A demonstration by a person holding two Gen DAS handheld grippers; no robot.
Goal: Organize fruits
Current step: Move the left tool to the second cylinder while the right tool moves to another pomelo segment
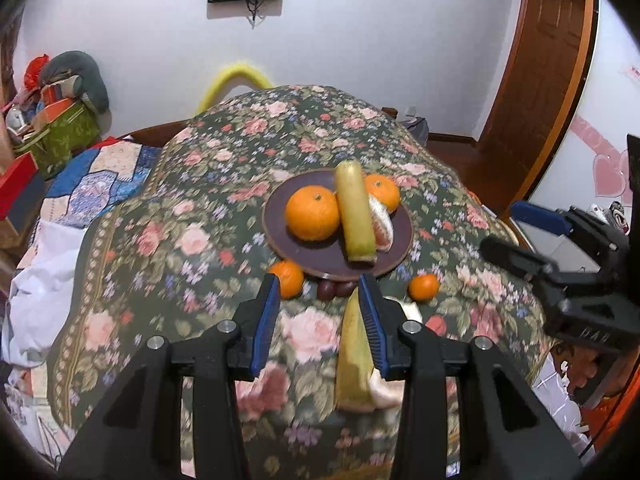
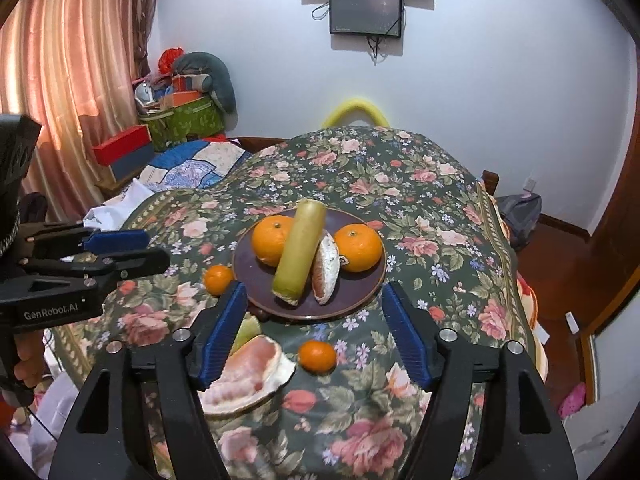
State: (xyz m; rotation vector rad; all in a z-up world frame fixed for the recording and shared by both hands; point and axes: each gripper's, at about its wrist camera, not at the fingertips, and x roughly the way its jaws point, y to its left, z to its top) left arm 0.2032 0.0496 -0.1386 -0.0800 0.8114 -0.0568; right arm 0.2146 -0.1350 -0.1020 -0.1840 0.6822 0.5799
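Note:
A dark brown plate [image 1: 394, 240] [image 2: 360, 292] on the floral cloth holds two oranges [image 1: 312, 212] [image 2: 358, 248], a yellow-green rind piece [image 1: 354, 216] [image 2: 300, 252] and a pomelo segment [image 1: 380, 222] [image 2: 326, 270]. Two small tangerines [image 1: 424, 286] [image 2: 318, 356] [image 1: 287, 278] [image 2: 218, 278] lie loose in front of the plate. A peeled pomelo piece with rind [image 1: 356, 356] [image 2: 248, 372] lies nearest. My left gripper [image 1: 318, 284] is open above the cloth, its right finger beside that rind. My right gripper [image 2: 314, 292] is open over the plate's near rim.
Two dark round fruits [image 1: 336, 288] sit under the plate's near edge. The floral cloth [image 1: 200, 240] drapes over a rounded table. Boxes and a green basket [image 2: 188, 120] stand at the back left, a wooden door [image 1: 540, 60] at the right.

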